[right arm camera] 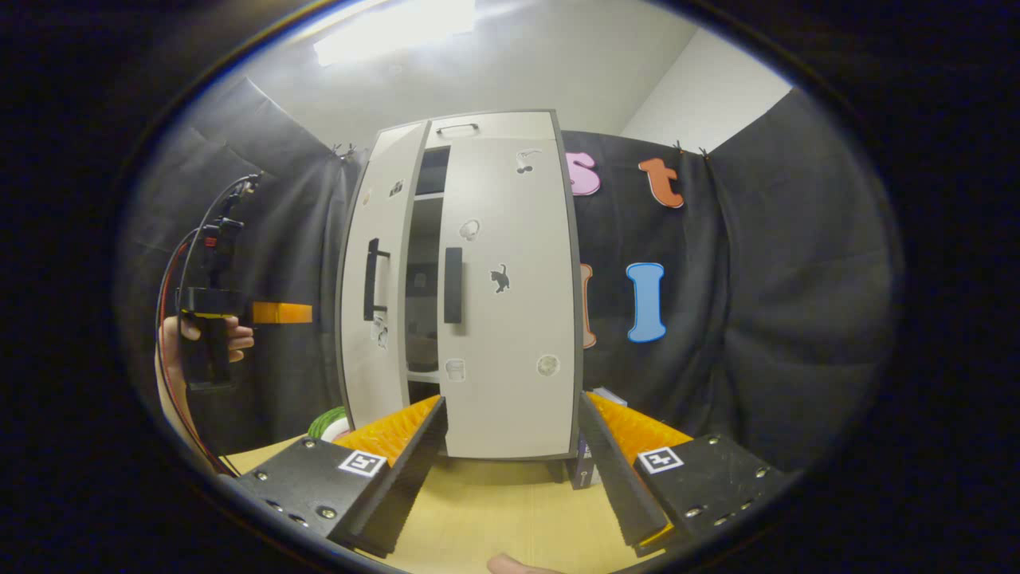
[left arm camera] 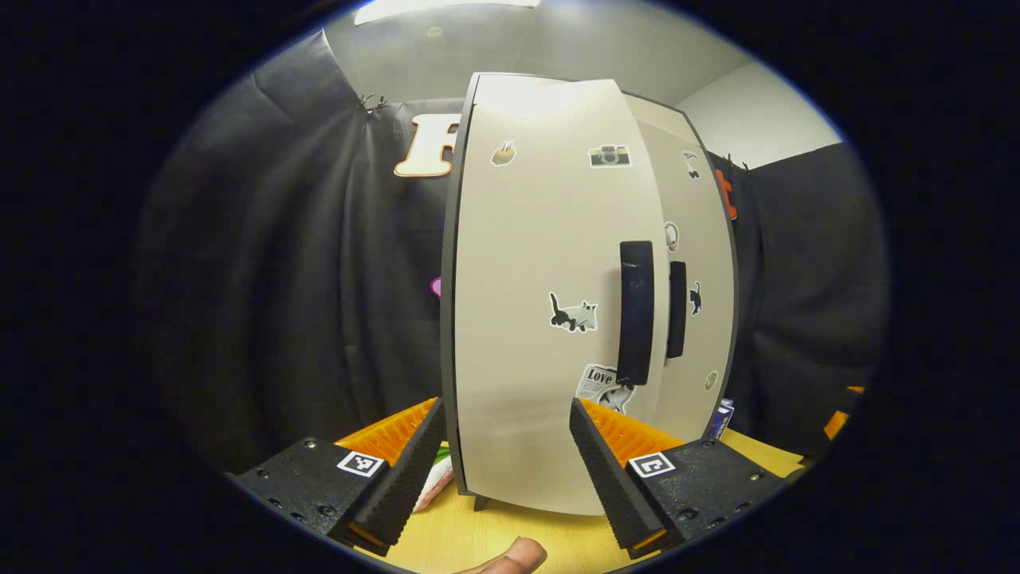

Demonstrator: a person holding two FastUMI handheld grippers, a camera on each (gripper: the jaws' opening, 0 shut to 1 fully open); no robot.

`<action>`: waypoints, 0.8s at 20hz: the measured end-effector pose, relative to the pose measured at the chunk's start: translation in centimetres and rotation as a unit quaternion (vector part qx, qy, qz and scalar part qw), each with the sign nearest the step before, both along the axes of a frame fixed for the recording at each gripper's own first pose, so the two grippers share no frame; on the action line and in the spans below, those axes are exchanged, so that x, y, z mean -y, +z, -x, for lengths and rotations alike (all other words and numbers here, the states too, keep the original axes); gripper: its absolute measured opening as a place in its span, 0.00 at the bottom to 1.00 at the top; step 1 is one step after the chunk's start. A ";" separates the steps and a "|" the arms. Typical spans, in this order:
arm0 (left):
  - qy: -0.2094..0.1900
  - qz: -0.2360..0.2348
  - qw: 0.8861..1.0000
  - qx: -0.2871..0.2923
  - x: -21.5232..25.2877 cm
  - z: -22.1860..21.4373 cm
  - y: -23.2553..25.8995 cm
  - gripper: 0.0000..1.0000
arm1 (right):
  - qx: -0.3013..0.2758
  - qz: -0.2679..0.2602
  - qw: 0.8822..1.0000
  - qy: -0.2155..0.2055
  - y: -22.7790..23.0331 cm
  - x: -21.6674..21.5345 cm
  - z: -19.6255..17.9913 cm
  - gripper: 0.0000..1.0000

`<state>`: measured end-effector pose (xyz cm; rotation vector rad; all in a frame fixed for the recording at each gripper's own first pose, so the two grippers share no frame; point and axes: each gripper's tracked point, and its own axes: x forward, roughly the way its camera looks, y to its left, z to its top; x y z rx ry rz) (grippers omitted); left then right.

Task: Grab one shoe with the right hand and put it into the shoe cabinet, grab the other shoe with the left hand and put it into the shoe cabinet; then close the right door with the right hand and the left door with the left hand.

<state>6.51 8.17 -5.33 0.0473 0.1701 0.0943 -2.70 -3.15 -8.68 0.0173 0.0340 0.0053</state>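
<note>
A fingertip [left arm camera: 510, 556] shows at 6 o'clock in the left gripper view, above the bench [left arm camera: 510, 526]. The left claw [left arm camera: 506, 466] stands wide open, empty, facing the left door [left arm camera: 542, 319] just ahead, seemingly placed to push it shut. The right claw [right arm camera: 514, 470] is likewise wide open and empty, before the right door [right arm camera: 510, 303], which looks nearly closed. The shoe cabinet [right arm camera: 462, 287] shows a dark gap at 12 o'clock; shelves are visible inside, but the shoes cannot be made out. Both handles [right arm camera: 453, 285] are untouched.
</note>
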 end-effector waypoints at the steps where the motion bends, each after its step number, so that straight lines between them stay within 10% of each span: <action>1: 0.002 -0.004 1.000 0.007 0.1 0.6 0.5 0.96 | 0.002 0.001 1.000 -0.001 0.3 -0.1 0.0 0.99; 16: -0.027 -0.018 0.999 0.034 5.3 6.0 1.2 0.95 | 0.034 0.015 0.999 -0.011 4.9 -0.7 0.7 0.98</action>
